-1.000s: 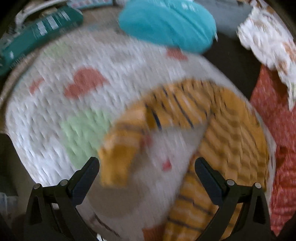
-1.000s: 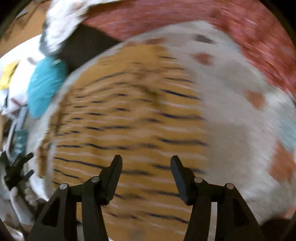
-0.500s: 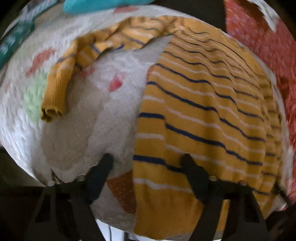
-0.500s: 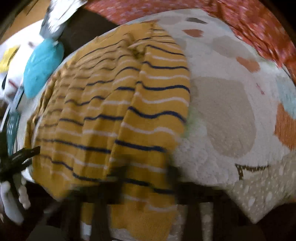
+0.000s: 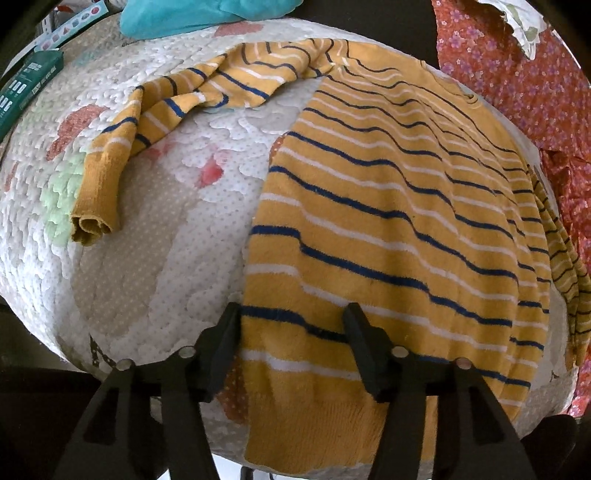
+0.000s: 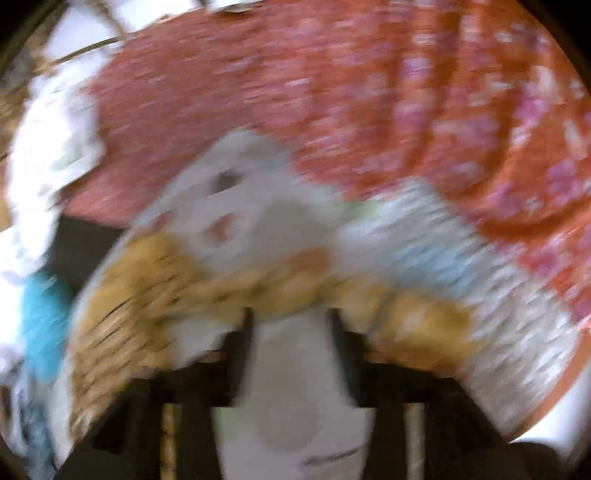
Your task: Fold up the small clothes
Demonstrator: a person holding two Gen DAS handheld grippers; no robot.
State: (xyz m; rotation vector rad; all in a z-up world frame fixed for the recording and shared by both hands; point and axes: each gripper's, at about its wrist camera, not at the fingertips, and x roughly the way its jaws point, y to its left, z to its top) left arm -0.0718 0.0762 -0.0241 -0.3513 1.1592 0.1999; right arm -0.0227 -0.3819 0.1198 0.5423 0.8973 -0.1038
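A mustard-yellow sweater (image 5: 388, 236) with navy and white stripes lies spread on a white patterned quilt (image 5: 166, 240). Its left sleeve (image 5: 147, 122) stretches out to the left, cuff at the end. My left gripper (image 5: 291, 325) is open, its fingers (image 5: 225, 339) straddling the sweater's lower left hem. The right wrist view is heavily blurred. There my right gripper (image 6: 290, 317) is open, just short of the sweater's right sleeve (image 6: 295, 291), which runs across the quilt (image 6: 288, 424).
A teal garment (image 5: 207, 14) lies at the quilt's far edge. A red floral cloth (image 5: 517, 81) covers the right side and fills the upper right wrist view (image 6: 369, 110). A green box (image 5: 26, 85) sits at the far left.
My left gripper moved down to the sweater's bottom hem and narrowed its opening. My right gripper swung off the sweater body toward the right sleeve, still moving fast.
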